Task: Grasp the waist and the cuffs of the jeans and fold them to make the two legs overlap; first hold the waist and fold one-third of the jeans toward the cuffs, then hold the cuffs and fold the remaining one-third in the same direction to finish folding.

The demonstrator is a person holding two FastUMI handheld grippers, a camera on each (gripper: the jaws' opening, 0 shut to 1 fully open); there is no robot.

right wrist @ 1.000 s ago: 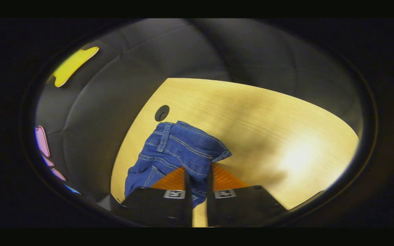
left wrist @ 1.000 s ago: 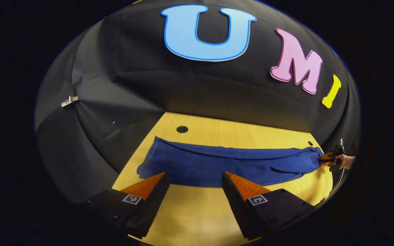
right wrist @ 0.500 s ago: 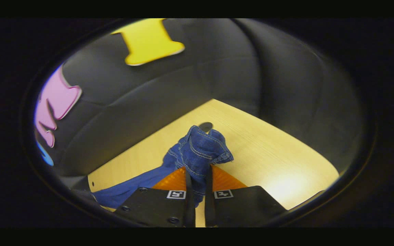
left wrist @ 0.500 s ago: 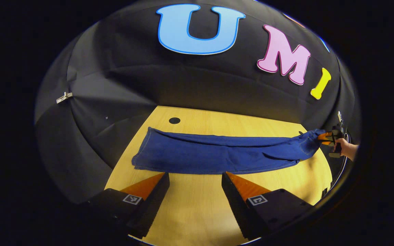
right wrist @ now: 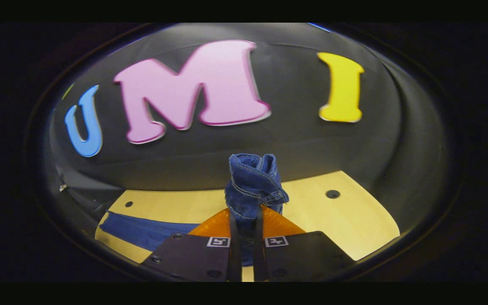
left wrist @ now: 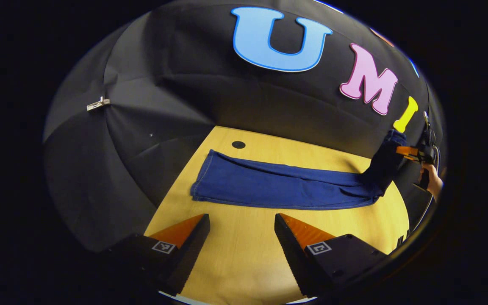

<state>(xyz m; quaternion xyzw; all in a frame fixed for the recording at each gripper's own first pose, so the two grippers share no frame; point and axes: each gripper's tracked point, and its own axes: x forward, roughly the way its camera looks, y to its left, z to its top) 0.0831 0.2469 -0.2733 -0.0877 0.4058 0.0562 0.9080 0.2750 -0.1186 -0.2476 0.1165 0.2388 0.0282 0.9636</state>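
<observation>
Blue jeans lie stretched across the wooden table, legs overlapped, cuffs at the left end. Their waist is lifted off the table at the right end, bunched upright between the orange fingers of my right gripper, which is shut on it. In the left gripper view that right gripper shows far right, held by a hand. My left gripper hovers open over bare table, in front of the jeans' near edge, touching nothing.
Black cloth walls close in the table on the far and left sides. A round dark hole sits in the tabletop just behind the cuffs, another hole near the waist end. A metal clip hangs on the left wall.
The right gripper has raised the waist off the table and swung round to face the back wall. The left gripper has drawn back a little from the jeans, still open.
</observation>
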